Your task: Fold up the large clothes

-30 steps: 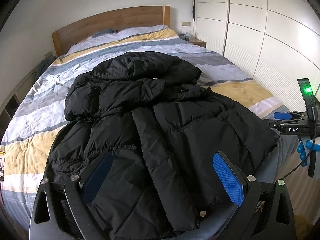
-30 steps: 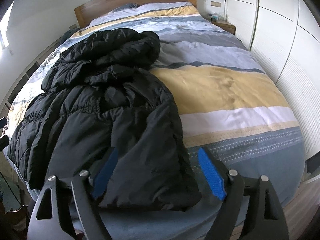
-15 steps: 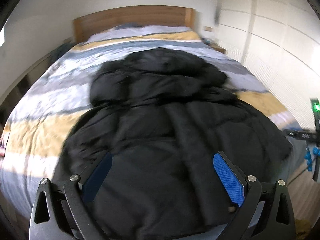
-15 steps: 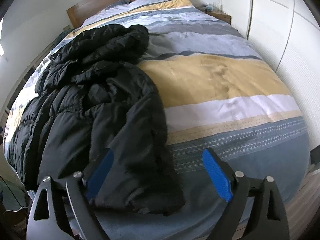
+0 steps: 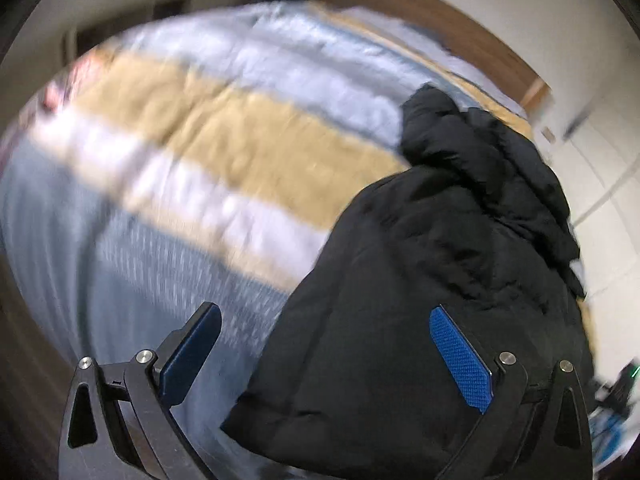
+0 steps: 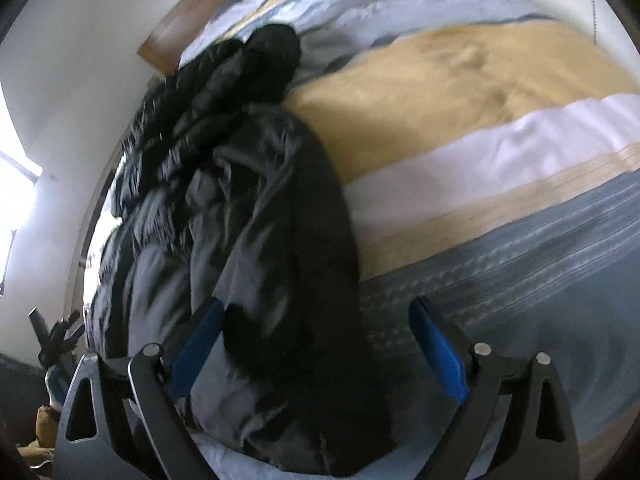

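Note:
A large black puffer jacket [image 5: 440,264] lies spread on the bed, its hem at the foot edge. In the left wrist view my left gripper [image 5: 326,354] is open and empty, hovering over the jacket's lower left corner and tilted. In the right wrist view the jacket [image 6: 248,216] fills the left half. My right gripper [image 6: 318,354] is open and empty above the jacket's lower right edge, also tilted. Both views are motion-blurred.
The bed has a striped duvet [image 5: 224,152] of grey, white and yellow bands, also in the right wrist view [image 6: 480,112]. A wooden headboard [image 5: 440,24] stands at the far end. White wardrobe doors [image 5: 616,208] are to the right. The other gripper [image 6: 56,336] shows at the left edge.
Both grippers have swung outward and tilted: the left view now looks at the jacket's left side and bare duvet, the right view at its right edge. Both jaws stay open.

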Motion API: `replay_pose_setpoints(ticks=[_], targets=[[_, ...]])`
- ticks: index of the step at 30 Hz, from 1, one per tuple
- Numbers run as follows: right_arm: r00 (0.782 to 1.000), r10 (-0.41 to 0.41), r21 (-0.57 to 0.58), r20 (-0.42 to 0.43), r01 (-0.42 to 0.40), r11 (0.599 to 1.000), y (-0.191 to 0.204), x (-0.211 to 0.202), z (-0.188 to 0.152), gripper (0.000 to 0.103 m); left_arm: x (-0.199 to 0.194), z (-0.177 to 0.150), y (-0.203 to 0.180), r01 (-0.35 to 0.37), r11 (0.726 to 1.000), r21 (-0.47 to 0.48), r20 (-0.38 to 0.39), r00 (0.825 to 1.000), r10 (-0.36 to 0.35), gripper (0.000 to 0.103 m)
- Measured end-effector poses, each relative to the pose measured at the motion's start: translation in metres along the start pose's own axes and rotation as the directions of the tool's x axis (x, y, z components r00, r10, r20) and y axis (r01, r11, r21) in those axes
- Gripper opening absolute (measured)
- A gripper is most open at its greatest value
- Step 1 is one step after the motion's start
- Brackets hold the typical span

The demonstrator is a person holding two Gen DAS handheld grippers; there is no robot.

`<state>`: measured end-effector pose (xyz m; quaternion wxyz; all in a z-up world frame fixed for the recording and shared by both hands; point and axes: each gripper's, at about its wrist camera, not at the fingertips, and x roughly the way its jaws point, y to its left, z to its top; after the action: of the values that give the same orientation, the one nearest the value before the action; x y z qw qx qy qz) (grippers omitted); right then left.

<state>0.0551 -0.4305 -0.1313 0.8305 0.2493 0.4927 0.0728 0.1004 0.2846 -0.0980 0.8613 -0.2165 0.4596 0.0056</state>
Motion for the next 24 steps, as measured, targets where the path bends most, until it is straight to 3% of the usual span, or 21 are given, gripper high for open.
replay_pose_setpoints(ticks=[6, 8, 10, 12, 13, 15, 17, 19, 22, 24], targets=[[0.996, 0.051, 0.012, -0.067, -0.051, 0.999, 0.005, 0.018, -0.021, 0.094, 0.024, -0.026, 0.02, 0.138, 0.985, -0.107, -0.076, 0.986, -0.147, 0.102], [0.995, 0.065, 0.01, -0.069, -0.064, 0.998, 0.009, 0.021, -0.025, 0.094, 0.027, -0.033, 0.014, 0.209, 0.971, -0.121, -0.088, 0.972, -0.22, 0.102], [0.993, 0.09, 0.012, -0.076, -0.089, 0.996, 0.013, 0.024, -0.028, 0.094, 0.032, -0.039, 0.005, 0.298, 0.945, -0.134, -0.117, 0.942, -0.313, 0.102], [0.991, 0.1, 0.005, -0.089, -0.1, 0.995, 0.018, 0.029, -0.03, 0.094, 0.035, -0.047, -0.01, 0.34, 0.934, -0.11, -0.133, 0.926, -0.352, 0.102], [0.989, 0.107, -0.004, -0.102, -0.108, 0.994, 0.023, 0.033, -0.032, 0.094, 0.036, -0.05, -0.016, 0.357, 0.929, -0.101, -0.141, 0.919, -0.368, 0.097], [0.987, 0.113, -0.025, -0.112, -0.116, 0.993, 0.032, 0.039, -0.034, 0.092, 0.038, -0.056, -0.031, 0.413, 0.906, -0.094, -0.17, 0.89, -0.423, 0.073], [0.984, 0.123, -0.048, -0.129, -0.13, 0.99, 0.042, 0.043, -0.037, 0.073, 0.035, -0.058, -0.043, 0.439, 0.895, -0.082, -0.173, 0.878, -0.446, 0.041], [0.983, 0.134, -0.062, -0.127, -0.143, 0.988, 0.049, 0.043, -0.039, 0.045, 0.025, -0.053, -0.055, 0.443, 0.895, -0.051, -0.159, 0.881, -0.445, 0.027], [0.984, 0.148, -0.108, -0.095, -0.158, 0.982, 0.066, 0.033, -0.037, 0.027, 0.006, -0.039, -0.077, 0.475, 0.88, -0.004, -0.132, 0.872, -0.471, 0.02], [0.985, 0.161, -0.141, -0.068, -0.169, 0.975, 0.079, 0.023, -0.03, 0.023, -0.006, -0.024, -0.091, 0.501, 0.865, 0.019, -0.11, 0.861, -0.496, 0.018]])
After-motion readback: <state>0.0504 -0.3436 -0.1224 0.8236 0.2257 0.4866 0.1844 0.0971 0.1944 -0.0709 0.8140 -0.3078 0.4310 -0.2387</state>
